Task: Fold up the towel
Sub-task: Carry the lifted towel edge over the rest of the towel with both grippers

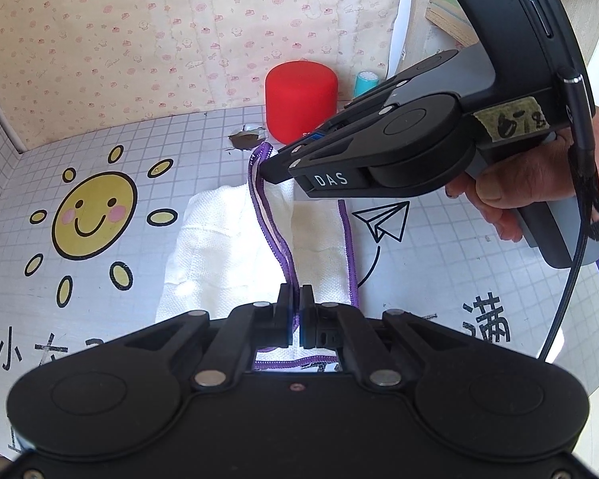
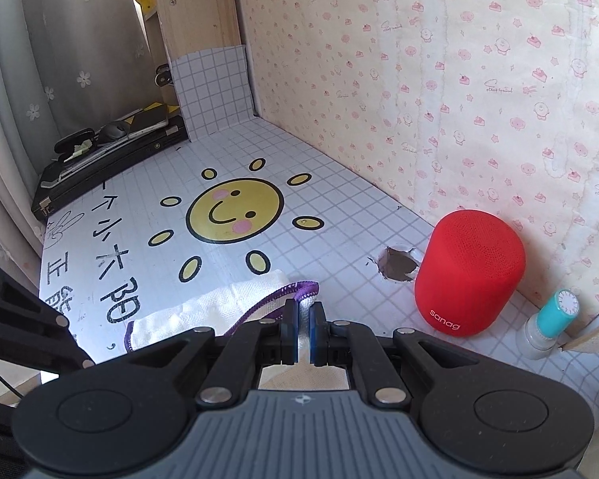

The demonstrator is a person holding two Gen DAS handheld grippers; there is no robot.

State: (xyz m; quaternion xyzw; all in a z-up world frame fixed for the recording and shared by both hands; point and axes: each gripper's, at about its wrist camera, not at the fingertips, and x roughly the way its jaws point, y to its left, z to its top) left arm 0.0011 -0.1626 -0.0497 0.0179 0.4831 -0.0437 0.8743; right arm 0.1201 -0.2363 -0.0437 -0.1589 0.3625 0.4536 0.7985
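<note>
Both grippers are clamped on the towel (image 1: 219, 255) right now. In the left wrist view the left gripper (image 1: 296, 299) has its jaws pinched tight on the purple hem (image 1: 279, 247), the doubled edge running up out of the pads. That same hem climbs to the right gripper (image 1: 265, 165), which comes in from the right side with a hand (image 1: 515, 195) wrapped on its grip (a tape label is stuck on the body, writing too scrawled to read).

From the right wrist view, the right gripper (image 2: 303, 311) is closed on a bunched white corner of towel (image 2: 203, 311), purple hem (image 2: 303, 288) looping just past the fingertips.

The towel itself is white with a purple border, lying partly folded on the grid mat (image 1: 179, 147), its lifted edge strung between the two grippers. Take the sun (image 1: 94, 215) as the marker: the towel sits just beside it, on the side towards the paper plane drawing (image 1: 383, 221). Beyond the towel from the sun, near the wall, stands the red speaker (image 2: 471, 275), with a torn hole (image 2: 397, 265) in the mat just beside it on the sun's side. A small teal-capped bottle (image 2: 551, 323) stands past the speaker, further still from the sun.
</note>
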